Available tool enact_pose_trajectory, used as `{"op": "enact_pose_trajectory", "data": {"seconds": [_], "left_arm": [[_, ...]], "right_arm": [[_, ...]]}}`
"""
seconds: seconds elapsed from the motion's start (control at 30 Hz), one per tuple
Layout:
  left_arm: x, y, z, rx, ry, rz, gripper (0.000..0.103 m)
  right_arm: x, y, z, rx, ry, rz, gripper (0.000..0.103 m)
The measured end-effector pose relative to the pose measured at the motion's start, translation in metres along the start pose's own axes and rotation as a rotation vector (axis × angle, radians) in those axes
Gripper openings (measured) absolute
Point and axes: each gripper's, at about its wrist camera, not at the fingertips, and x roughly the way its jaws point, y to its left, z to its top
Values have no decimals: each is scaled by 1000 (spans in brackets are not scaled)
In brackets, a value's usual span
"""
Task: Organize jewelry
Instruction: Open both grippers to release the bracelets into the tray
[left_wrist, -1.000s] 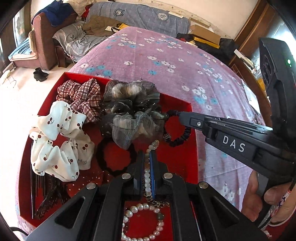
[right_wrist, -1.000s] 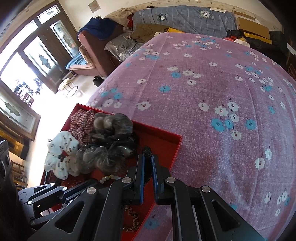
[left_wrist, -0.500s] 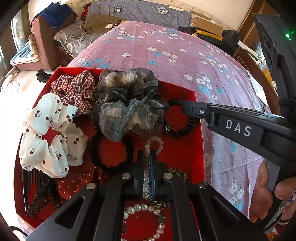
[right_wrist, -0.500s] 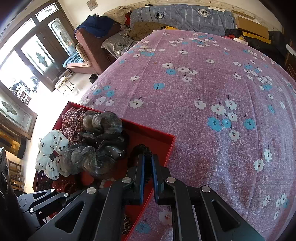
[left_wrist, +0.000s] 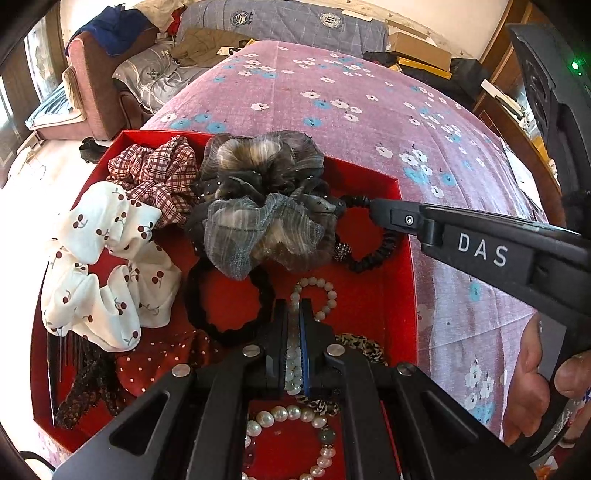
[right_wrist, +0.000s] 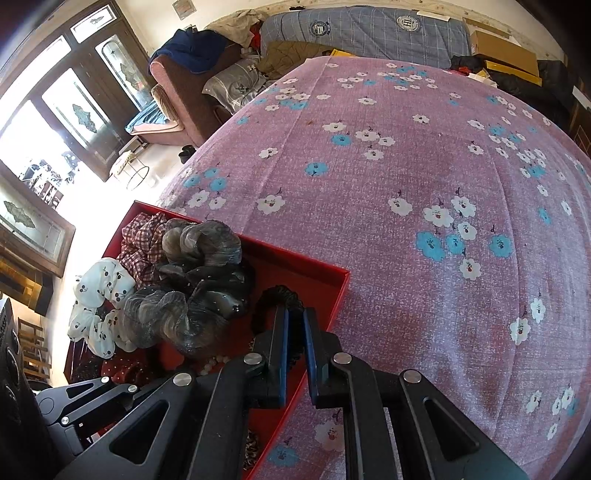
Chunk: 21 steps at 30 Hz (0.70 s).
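A red tray (left_wrist: 369, 295) lies on a pink flowered bedspread (right_wrist: 406, 166). My left gripper (left_wrist: 294, 306) is shut on a strand of a pale bead bracelet (left_wrist: 314, 291), whose loop rests on the tray floor just beyond the fingertips. My right gripper (right_wrist: 295, 314) reaches in from the right and is shut on a thin black ruffled hair tie (right_wrist: 277, 293) near the tray's far right corner. In the left wrist view the right gripper (left_wrist: 376, 212) meets the hair tie (left_wrist: 384, 251) at its upper edge.
The tray also holds a grey scrunchie (left_wrist: 266, 206), a plaid scrunchie (left_wrist: 159, 170), a white cherry-print scrunchie (left_wrist: 103, 266), a black ring tie (left_wrist: 192, 306), a pearl bracelet (left_wrist: 280, 413) and a leopard-print tie (left_wrist: 362, 345). A person's hand (left_wrist: 528, 384) grips the right handle.
The left view has tipped a little, and the pale bead loop now shows fully past the left fingertips. Both grippers stay shut and roughly in place.
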Motion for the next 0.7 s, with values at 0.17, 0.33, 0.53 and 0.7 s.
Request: {"op": "enact_pose_trajectory", "data": {"seconds": [0.17, 0.33, 0.53, 0.7], "left_arm": [[-5, -1, -2, 3, -3, 3, 10], [-20, -2, -3, -5, -35, 6, 43], [-49, -4, -9, 8, -78, 30, 50], [-79, -2, -19, 6, -126, 88, 56]], "right_arm": [[0, 0, 0, 1, -2, 1, 10], [-6, 1, 0, 6, -12, 18, 19], [-27, 5, -3, 20, -48, 42, 34], [-49, 5, -12, 42, -78, 47, 34]]}}
